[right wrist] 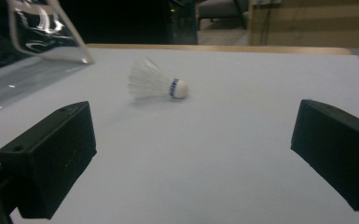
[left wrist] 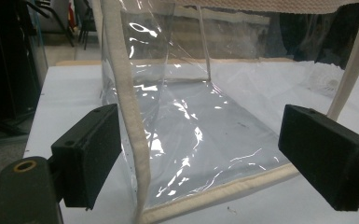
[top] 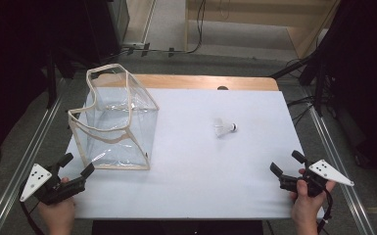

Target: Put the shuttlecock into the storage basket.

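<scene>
Left gripper [top: 76,166] is gaping open just before the clear beige-trimmed plastic bag [top: 115,122]; right gripper [top: 284,164] is gaping open, facing the white feathered shuttlecock [top: 224,128] well ahead

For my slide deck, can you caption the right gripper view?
Open right gripper faces a white shuttlecock lying on the table.

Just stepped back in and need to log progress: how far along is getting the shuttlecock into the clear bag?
Nothing looks done yet: the shuttlecock lies on its side on the white table, apart from the clear bag, which stands open and empty. In hand: the left tool sits open at the bag's near corner; the right tool is open, facing the shuttlecock. Left: pick it up and drop it in.
</scene>
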### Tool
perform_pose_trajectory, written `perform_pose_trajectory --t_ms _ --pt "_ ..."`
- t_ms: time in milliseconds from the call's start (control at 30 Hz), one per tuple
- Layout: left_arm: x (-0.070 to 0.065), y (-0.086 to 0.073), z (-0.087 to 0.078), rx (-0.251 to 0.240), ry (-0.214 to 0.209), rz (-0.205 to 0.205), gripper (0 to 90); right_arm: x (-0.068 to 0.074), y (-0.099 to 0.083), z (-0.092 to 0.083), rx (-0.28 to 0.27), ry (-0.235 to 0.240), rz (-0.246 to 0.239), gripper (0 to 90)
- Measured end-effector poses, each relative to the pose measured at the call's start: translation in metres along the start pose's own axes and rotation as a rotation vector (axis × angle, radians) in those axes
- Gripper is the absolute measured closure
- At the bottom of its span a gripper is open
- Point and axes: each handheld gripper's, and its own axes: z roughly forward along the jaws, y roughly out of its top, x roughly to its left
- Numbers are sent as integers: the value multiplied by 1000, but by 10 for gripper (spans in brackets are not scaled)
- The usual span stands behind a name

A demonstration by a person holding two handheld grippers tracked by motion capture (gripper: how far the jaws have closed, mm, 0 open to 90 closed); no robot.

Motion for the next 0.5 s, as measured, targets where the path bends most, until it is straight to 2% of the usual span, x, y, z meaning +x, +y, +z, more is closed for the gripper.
perform_pose_trajectory --t_ms 233,433,467,500 --pt "-1 0 -1 4 3 10 138 9 15 6 54 -11 -69 0" --pt "-1 0 -1 5 9 8 138 11 26 11 92 -8 -94 0" --pt "-1 0 -1 7 12 9 138 11 28 12 101 -11 -100 16" --pt "-1 -1 0 7 12 10 138 12 30 13 94 -13 -104 82"
